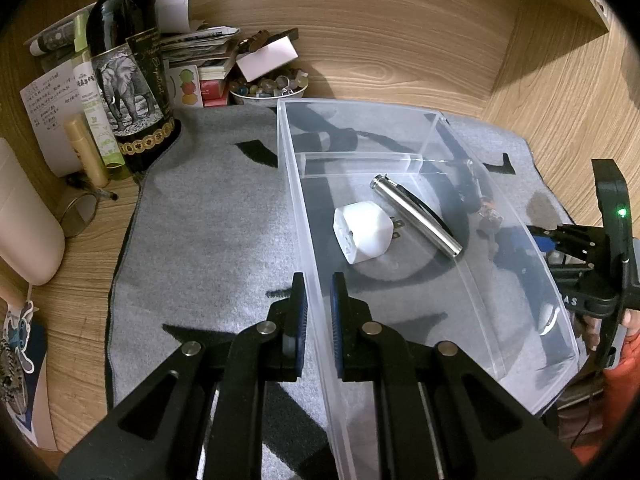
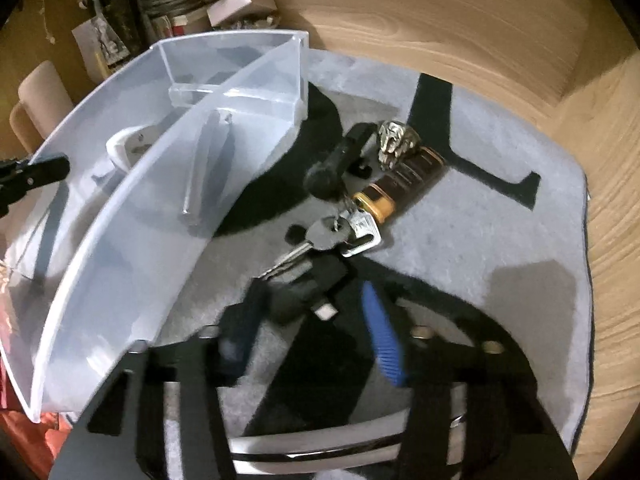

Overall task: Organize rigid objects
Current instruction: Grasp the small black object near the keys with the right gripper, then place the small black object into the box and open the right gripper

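1. Where the left wrist camera looks down, the left gripper (image 1: 318,300) has its two fingers close on each side of the near wall of the clear plastic bin (image 1: 496,344), and it looks like it is pinching that wall.
2. The bin sits on a gray mat (image 1: 208,240) on the wooden desk (image 1: 400,40).
3. Inside the bin lie a white plug adapter (image 1: 362,232) and a silver metal tube (image 1: 416,216), close together.
4. A dark wine bottle (image 1: 128,80) stands at the far left of the mat.
5. The right gripper (image 1: 538,236) shows at the right edge, just outside the bin.
6. From the right wrist camera, the right gripper (image 2: 308,320) has its fingers apart around a small black thing; the picture is blurry, so I cannot tell if it grips it.
7. Just ahead lie a bunch of keys (image 2: 340,232), a brown and gold tube (image 2: 400,184) and a black stick (image 2: 336,164), all on the mat beside the bin (image 2: 132,208).
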{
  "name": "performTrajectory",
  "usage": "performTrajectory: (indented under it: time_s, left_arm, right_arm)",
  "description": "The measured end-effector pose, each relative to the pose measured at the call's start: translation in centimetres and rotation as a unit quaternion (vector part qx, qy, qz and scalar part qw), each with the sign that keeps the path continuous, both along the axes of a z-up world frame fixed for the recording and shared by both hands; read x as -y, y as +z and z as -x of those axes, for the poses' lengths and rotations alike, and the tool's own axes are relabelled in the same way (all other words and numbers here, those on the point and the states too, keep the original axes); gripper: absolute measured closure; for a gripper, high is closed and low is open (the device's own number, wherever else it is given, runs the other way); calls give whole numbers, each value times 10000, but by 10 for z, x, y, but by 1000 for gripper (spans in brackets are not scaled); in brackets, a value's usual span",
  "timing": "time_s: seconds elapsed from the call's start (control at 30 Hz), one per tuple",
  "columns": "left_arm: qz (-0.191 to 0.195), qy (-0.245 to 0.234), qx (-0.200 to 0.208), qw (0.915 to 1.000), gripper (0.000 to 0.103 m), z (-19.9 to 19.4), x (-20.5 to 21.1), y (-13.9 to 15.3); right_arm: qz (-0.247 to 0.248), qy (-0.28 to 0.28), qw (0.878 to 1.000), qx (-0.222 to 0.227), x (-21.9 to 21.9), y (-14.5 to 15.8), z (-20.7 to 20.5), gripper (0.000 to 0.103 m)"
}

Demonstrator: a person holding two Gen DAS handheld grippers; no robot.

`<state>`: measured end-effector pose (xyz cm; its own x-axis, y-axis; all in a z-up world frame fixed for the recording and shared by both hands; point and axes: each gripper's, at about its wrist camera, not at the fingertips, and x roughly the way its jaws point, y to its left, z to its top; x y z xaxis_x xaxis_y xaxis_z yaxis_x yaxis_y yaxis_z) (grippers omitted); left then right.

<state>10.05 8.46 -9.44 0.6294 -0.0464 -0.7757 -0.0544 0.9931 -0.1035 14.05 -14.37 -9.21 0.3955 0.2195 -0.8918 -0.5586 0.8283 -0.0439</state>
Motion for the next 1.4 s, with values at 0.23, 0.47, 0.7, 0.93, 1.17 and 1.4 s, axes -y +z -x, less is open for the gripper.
performTrajectory:
  time_s: [0.23, 0.47, 0.7, 0.93, 1.17, 1.4]
  left_arm:
    - [-6, -1, -1, 10000, 93, 0, 0, 0]
    - [-11, -1, -1, 10000, 93, 0, 0, 0]
    - [-18, -4, -3, 10000, 93, 1, -1, 0]
    - [-30, -13, 5, 10000, 93, 2, -3, 0]
    - [-31, -14, 2, 10000, 93, 1, -2, 0]
    - [-21, -11, 4, 10000, 93, 1, -2, 0]
  right_arm:
    - [-80, -46, 9999, 115, 1, 3, -2, 71]
    - [-234, -89, 9989, 396, 1, 24, -1, 71]
    - [-394, -16, 9958, 821, -6, 56, 4, 71]
    - [-639, 171, 9898, 1260, -21, 90, 9, 71]
    - [-922, 446, 9832, 1508, -43, 113, 13, 71]
    - [-859, 810, 9820, 1471, -73, 109, 17, 71]
